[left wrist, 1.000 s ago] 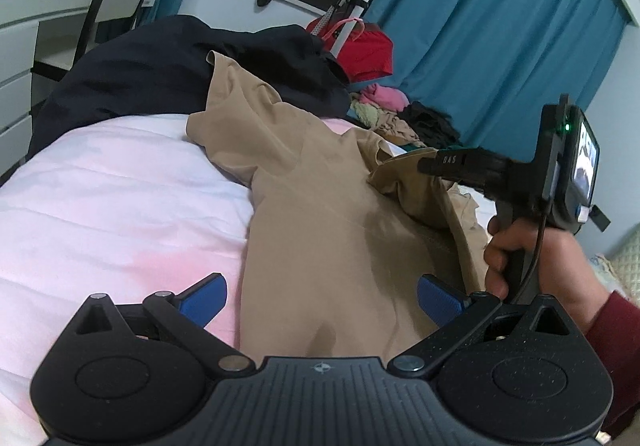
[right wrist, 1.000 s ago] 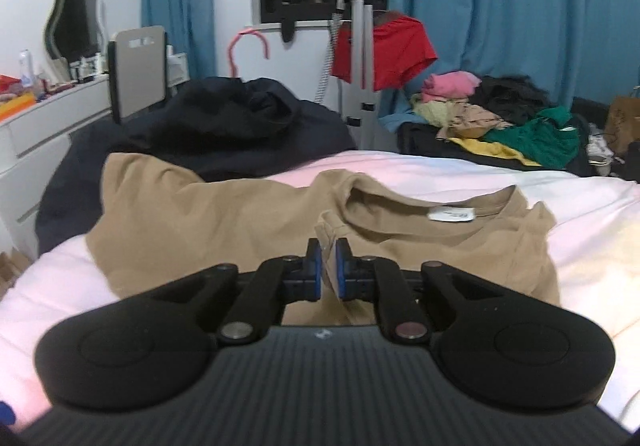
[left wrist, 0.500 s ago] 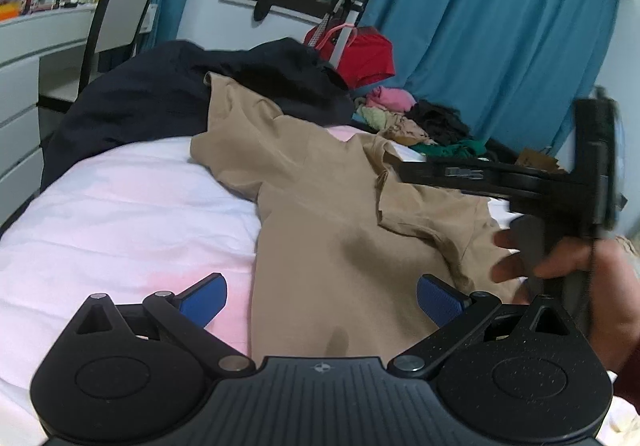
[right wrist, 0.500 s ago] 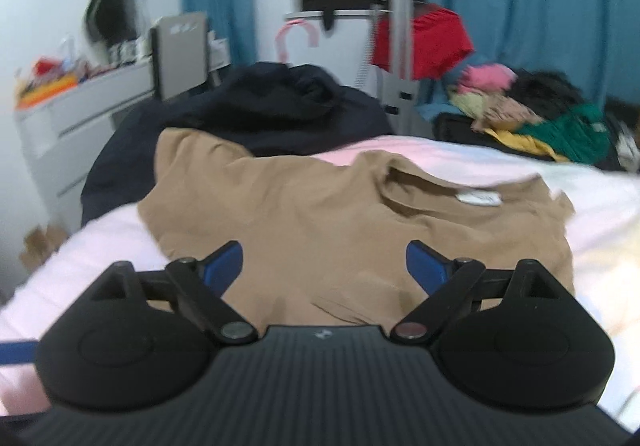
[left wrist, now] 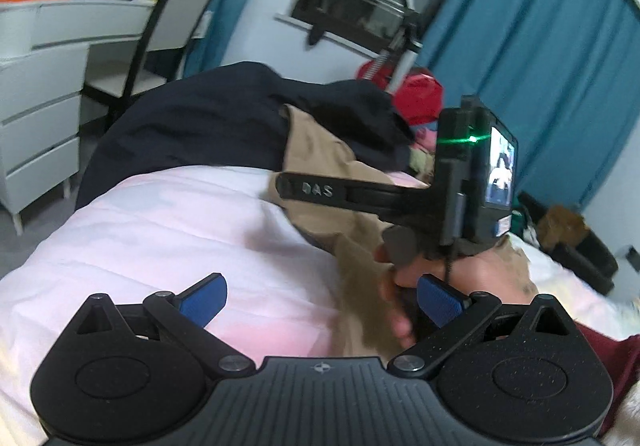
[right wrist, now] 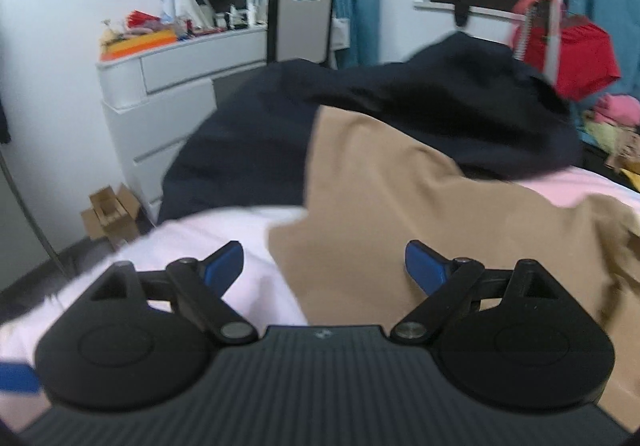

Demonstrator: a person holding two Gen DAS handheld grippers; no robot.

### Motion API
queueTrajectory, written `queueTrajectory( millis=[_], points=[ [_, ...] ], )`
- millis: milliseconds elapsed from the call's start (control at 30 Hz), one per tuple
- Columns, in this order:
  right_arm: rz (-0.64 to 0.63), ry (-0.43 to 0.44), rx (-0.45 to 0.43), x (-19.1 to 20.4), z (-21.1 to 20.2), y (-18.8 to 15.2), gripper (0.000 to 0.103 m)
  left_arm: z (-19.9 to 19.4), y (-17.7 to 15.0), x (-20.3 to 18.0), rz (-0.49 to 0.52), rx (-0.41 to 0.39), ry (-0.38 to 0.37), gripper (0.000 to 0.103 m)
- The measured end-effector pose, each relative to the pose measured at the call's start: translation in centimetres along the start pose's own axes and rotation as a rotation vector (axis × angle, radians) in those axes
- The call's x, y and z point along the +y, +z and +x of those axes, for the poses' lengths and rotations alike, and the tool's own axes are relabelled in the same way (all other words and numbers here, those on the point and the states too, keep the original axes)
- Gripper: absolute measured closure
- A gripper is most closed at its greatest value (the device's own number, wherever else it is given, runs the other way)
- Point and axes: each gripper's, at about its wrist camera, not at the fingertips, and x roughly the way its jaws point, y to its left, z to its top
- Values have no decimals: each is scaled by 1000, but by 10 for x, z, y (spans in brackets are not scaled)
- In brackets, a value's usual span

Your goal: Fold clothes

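A tan T-shirt (right wrist: pixel 400 190) lies spread on the pink-white bedsheet (right wrist: pixel 224 230), its far edge against a dark navy garment (right wrist: pixel 400 106). My right gripper (right wrist: pixel 324 266) is open just above the shirt's left edge, with cloth and sheet under the gap and nothing pinched. In the left wrist view my left gripper (left wrist: pixel 322 300) is open over the sheet (left wrist: pixel 180 230) beside the blurred tan shirt (left wrist: pixel 320 154). The right gripper (left wrist: pixel 288 186), held in a hand (left wrist: pixel 480 274), reaches across in front of it from the right.
A white dresser (right wrist: pixel 160 94) and a chair (right wrist: pixel 300 22) stand to the left of the bed. A cardboard box (right wrist: pixel 108 214) is on the floor. A red garment (right wrist: pixel 572 54) hangs on a stand by blue curtains (left wrist: pixel 540 46), with a clothes pile (right wrist: pixel 612 118) at right.
My right gripper opened, let go of the shirt's fold and swung left and down to the shirt's left edge. The left gripper shifted left and stayed open.
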Motion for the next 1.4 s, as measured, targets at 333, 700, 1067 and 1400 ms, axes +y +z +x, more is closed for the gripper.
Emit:
queueTrajectory(
  millis=[333, 700, 1067, 1400],
  points=[
    [92, -123, 43, -24, 6, 7, 94, -7, 1, 4, -15, -55, 6, 4],
    [332, -297, -246, -130, -145, 16, 96, -24, -16, -34, 62, -106, -124, 3],
    [594, -408, -65, -237, -178, -84, 21, -4, -49, -64, 178, -34, -151, 3],
    [467, -386, -91, -187, -251, -77, 13, -5, -59, -81, 259, -69, -146, 3]
  ],
)
